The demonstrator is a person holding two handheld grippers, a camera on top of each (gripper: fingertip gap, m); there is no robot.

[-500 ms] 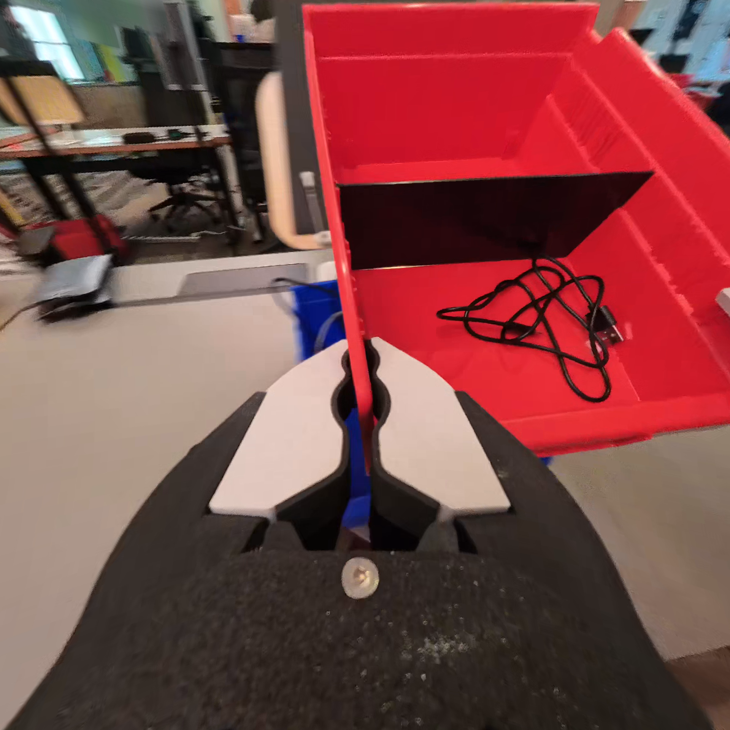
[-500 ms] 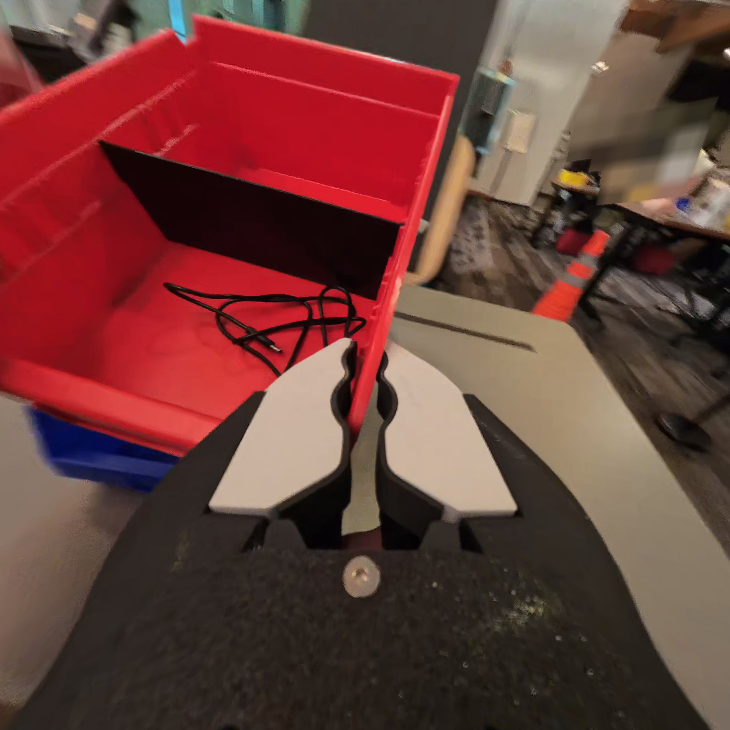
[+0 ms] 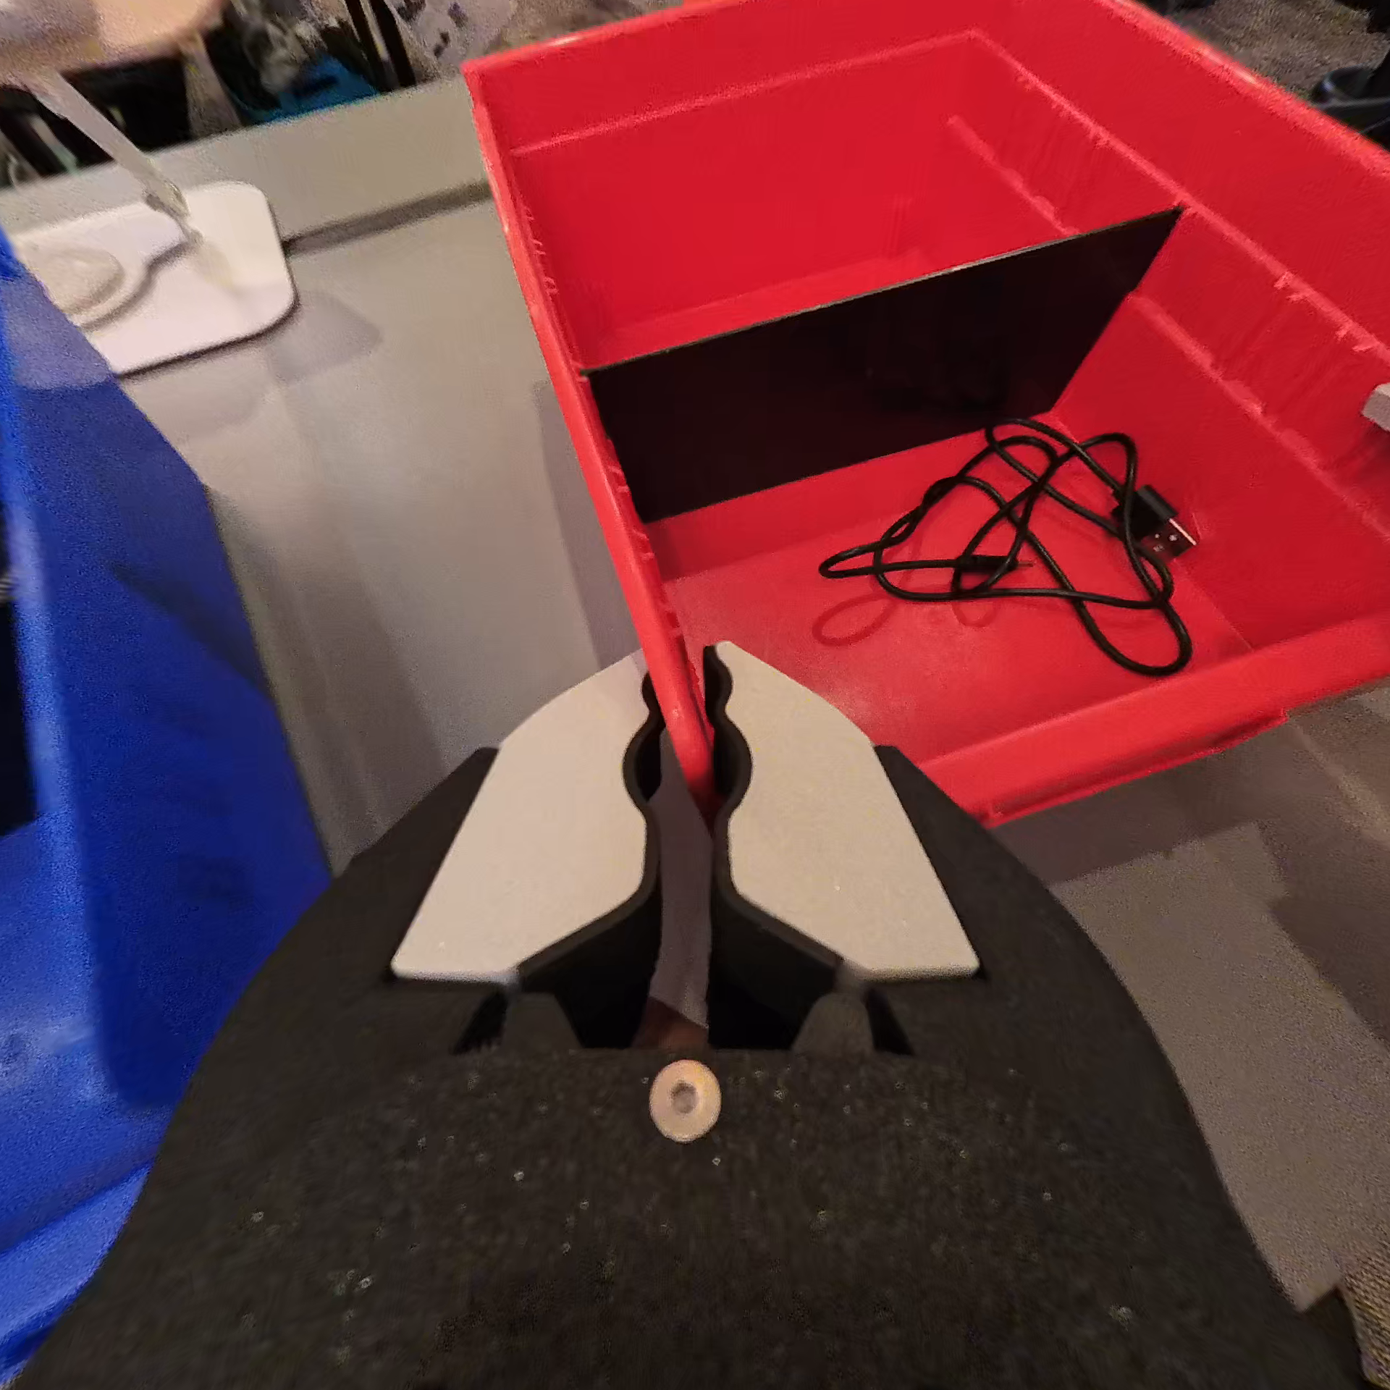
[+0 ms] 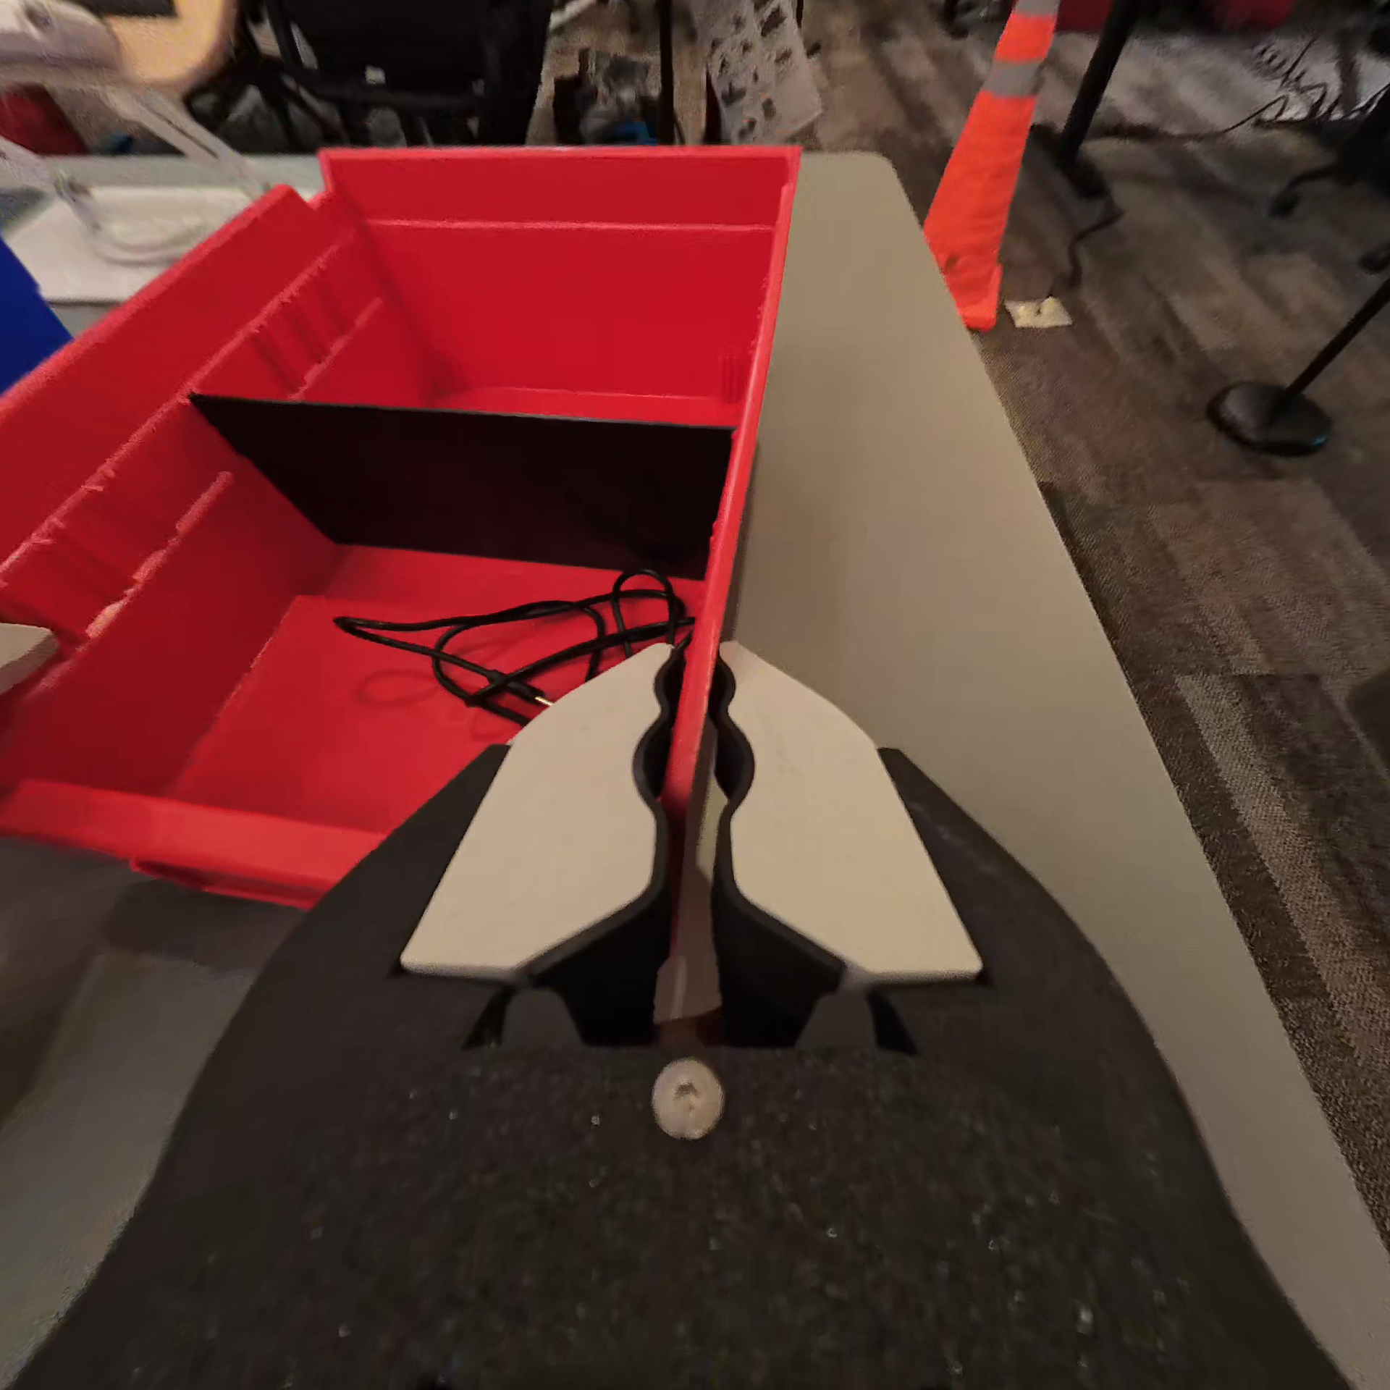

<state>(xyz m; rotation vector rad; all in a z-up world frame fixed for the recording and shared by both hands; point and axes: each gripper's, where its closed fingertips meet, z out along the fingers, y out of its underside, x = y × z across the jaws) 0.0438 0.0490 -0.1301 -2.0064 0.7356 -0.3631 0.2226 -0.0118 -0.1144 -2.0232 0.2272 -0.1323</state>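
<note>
Since half a second ago the red bin (image 3: 940, 248) has come down from a raised, tilted pose, with a blue bin showing beneath it, to sit low over the grey table (image 3: 421, 481), and both views now look down on it.

Left gripper (image 3: 681, 666) is clamped on the bin's left side wall, near the front corner, the thin red wall pinched between its grey fingers (image 3: 541, 835). Right gripper (image 4: 696, 654) is clamped the same way on the right side wall, its fingers (image 4: 820, 835) straddling the rim.

Inside the bin a black divider (image 3: 865, 391) stands upright across it, splitting it into a near and a far compartment. A tangled black cable (image 3: 1053, 556) with a USB plug lies loose on the floor of the near compartment; the far compartment shows only red plastic. I can read no brand, label or writing on the bin or cable.

Farther out, a blurred blue bin (image 3: 98, 714) stands at the left. A white flat base (image 3: 165, 278) rests on the far left of the table. Off the table's right edge, an orange traffic cone (image 4: 985, 165) stands on the patterned floor, with a black round stand base (image 4: 1271, 417) nearer.
</note>
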